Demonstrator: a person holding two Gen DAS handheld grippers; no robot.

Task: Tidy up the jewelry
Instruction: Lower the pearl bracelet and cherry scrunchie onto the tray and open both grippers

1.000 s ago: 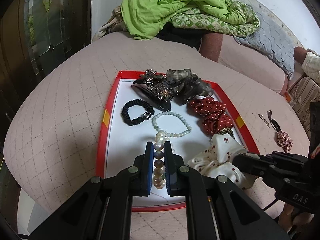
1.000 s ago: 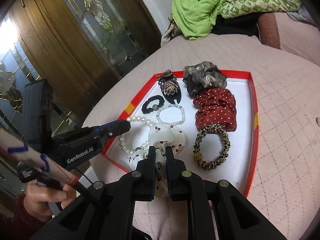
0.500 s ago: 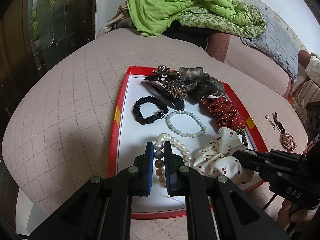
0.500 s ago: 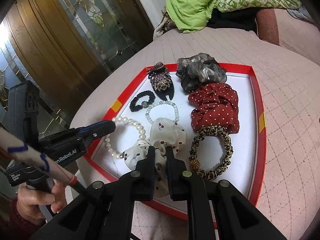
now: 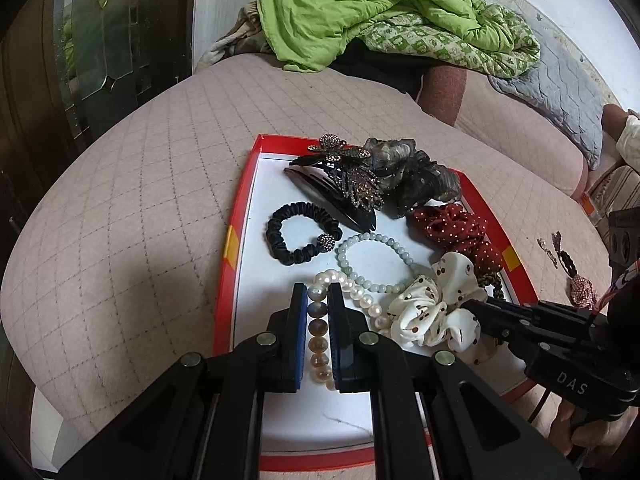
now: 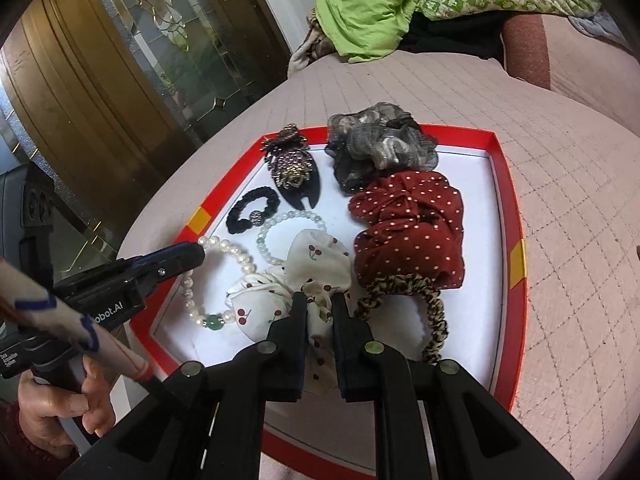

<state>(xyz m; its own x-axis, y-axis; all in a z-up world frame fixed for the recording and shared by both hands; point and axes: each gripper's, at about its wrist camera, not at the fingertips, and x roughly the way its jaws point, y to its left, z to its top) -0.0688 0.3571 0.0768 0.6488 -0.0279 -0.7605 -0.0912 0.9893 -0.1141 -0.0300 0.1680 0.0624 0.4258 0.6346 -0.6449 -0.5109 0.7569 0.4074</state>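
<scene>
A red-rimmed white tray [image 5: 236, 240] [image 6: 516, 280] sits on a pink quilted surface. My left gripper [image 5: 318, 292] is shut on a pearl bracelet [image 5: 318, 332], low over the tray's near left; the bracelet also shows in the right wrist view [image 6: 224, 248]. My right gripper [image 6: 320, 300] is shut on a white cherry-print scrunchie [image 6: 304, 272], which also shows in the left wrist view [image 5: 432, 312]. In the tray lie a black hair tie [image 5: 300, 234], a pale green bead bracelet [image 5: 376, 264], a jewelled black clip [image 5: 344, 184], a grey scrunchie [image 6: 376, 144], a red dotted scrunchie [image 6: 408, 224] and a leopard hair tie [image 6: 432, 308].
Small hair pieces [image 5: 568, 264] lie on the quilt right of the tray. A green blanket pile [image 5: 360, 8] and a grey cushion [image 5: 560, 88] lie at the back. A dark glass-panelled door [image 6: 120, 60] stands to the left.
Both grippers have drawn nearer to the tray's near edge, taking the pearl bracelet and the white scrunchie with them. The pearl bracelet now lies spread more on the tray floor.
</scene>
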